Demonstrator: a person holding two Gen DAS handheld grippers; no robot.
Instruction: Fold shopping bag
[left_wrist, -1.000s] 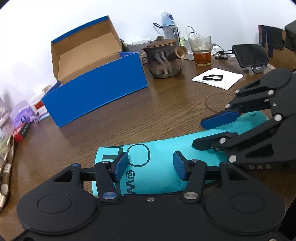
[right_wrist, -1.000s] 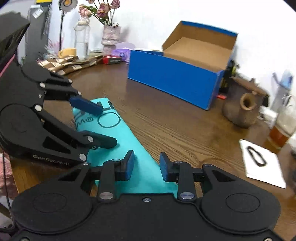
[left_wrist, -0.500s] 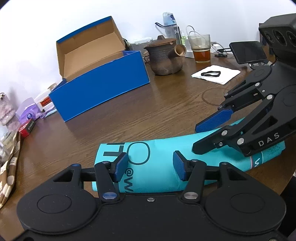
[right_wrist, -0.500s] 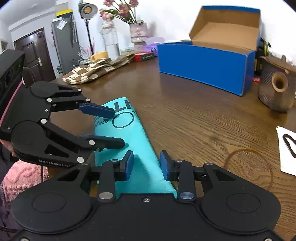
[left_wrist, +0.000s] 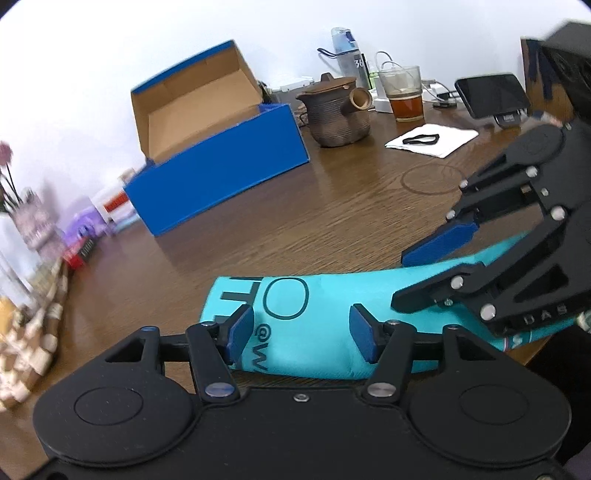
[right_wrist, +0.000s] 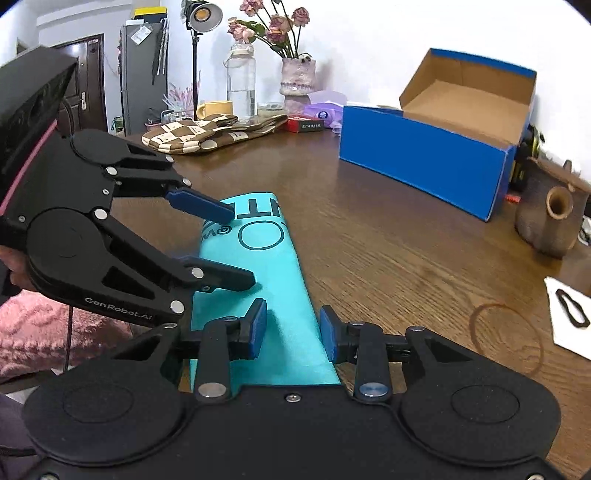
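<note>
A teal shopping bag (left_wrist: 332, 295), folded into a long narrow strip with dark lettering, lies flat on the brown wooden table (left_wrist: 332, 214) near its front edge. My left gripper (left_wrist: 301, 321) hovers over the lettered end; its jaws are opening and the pads do not press on the cloth. In the right wrist view the left gripper (right_wrist: 242, 247) reaches in from the left over the bag (right_wrist: 280, 280). My right gripper (right_wrist: 292, 314) stands over the plain end with its pads apart and the flat strip beneath them. The left wrist view shows the right gripper (left_wrist: 399, 279) coming in from the right.
An open blue shoebox (left_wrist: 221, 166) stands behind the bag. Further back are a brown teapot (left_wrist: 338, 118), a glass of tea (left_wrist: 404, 96), a white napkin (left_wrist: 454, 138) and a phone on a stand (left_wrist: 491, 96). Checked cloth items (right_wrist: 207, 133) and a vase (right_wrist: 295, 77) sit far left.
My left jaws stand a little wider than before. Both hands have shifted sideways along the strip, and the right gripper sits further right in the left view. The bag lies where it was.
</note>
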